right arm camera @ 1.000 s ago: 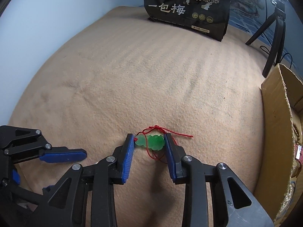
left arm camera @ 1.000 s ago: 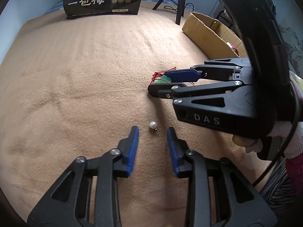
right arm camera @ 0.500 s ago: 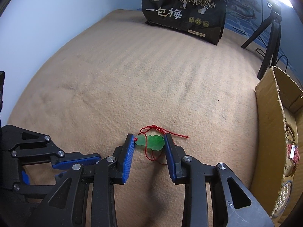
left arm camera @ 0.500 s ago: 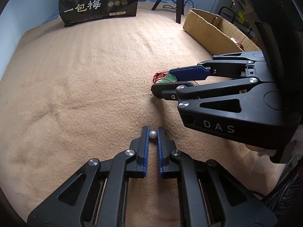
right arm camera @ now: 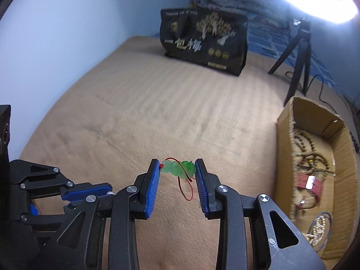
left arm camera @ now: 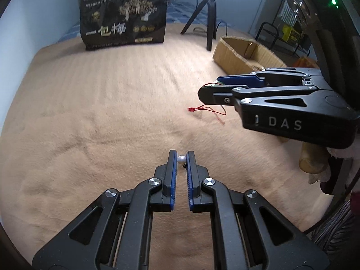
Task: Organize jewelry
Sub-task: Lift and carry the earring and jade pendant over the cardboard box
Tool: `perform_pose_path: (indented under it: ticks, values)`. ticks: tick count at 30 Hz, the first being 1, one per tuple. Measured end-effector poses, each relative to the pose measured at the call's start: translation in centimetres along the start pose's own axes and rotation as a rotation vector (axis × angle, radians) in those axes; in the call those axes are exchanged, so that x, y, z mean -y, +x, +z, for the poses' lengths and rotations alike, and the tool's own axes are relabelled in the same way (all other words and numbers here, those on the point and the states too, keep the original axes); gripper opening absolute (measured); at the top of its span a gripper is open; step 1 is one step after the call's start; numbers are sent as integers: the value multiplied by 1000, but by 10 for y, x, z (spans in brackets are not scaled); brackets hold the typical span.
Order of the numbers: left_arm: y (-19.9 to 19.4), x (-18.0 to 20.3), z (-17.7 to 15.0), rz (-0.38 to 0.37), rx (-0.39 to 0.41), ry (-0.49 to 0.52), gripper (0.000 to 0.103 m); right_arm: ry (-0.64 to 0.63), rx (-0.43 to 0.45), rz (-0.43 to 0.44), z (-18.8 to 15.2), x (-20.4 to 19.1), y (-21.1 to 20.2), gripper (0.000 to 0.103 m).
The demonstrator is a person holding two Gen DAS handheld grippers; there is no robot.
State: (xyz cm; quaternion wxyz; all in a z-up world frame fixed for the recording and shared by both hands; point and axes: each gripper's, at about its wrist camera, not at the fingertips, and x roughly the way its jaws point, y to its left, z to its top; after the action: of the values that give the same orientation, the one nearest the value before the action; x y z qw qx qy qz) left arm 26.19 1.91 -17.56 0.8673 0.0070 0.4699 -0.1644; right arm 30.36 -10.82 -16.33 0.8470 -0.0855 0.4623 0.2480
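Note:
My left gripper (left arm camera: 181,156) is shut on a small white pearl (left arm camera: 181,159), held at the fingertips above the tan blanket (left arm camera: 112,103). My right gripper (right arm camera: 177,168) is shut on a green jade pendant (right arm camera: 178,168), lifted off the blanket, with its red cord (right arm camera: 187,189) hanging below. In the left wrist view the right gripper (left arm camera: 216,88) is at the right, with the red cord (left arm camera: 207,110) trailing under it. The left gripper (right arm camera: 90,192) shows at the lower left of the right wrist view.
An open cardboard box (right arm camera: 285,157) at the right holds bead strings and other jewelry (right arm camera: 312,157); it also shows in the left wrist view (left arm camera: 236,56). A black snack bag (left arm camera: 123,20) and a black tripod (left arm camera: 208,15) stand at the back.
Both grippers have risen off the blanket. The right one closed on the jade pendant and lifted it, the cord now hanging. The left one keeps the pearl it closed on earlier.

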Motion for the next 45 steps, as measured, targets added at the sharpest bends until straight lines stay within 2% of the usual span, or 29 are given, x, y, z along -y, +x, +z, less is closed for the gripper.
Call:
perform_pose_path:
  ticks: [7, 18, 31, 45]
  values:
    - [-32, 10, 16, -35, 81, -17, 6, 41, 86, -13, 10, 16, -41, 30]
    - [-54, 47, 41, -96, 160, 10, 6, 128, 196, -50, 8, 54, -93, 30]
    - [-51, 104, 61, -175, 185, 68, 6, 253, 241, -142, -12, 124, -125, 30]
    - [-18, 153, 83, -229, 156, 91, 6, 383, 235, -180, -27, 187, -122, 30]
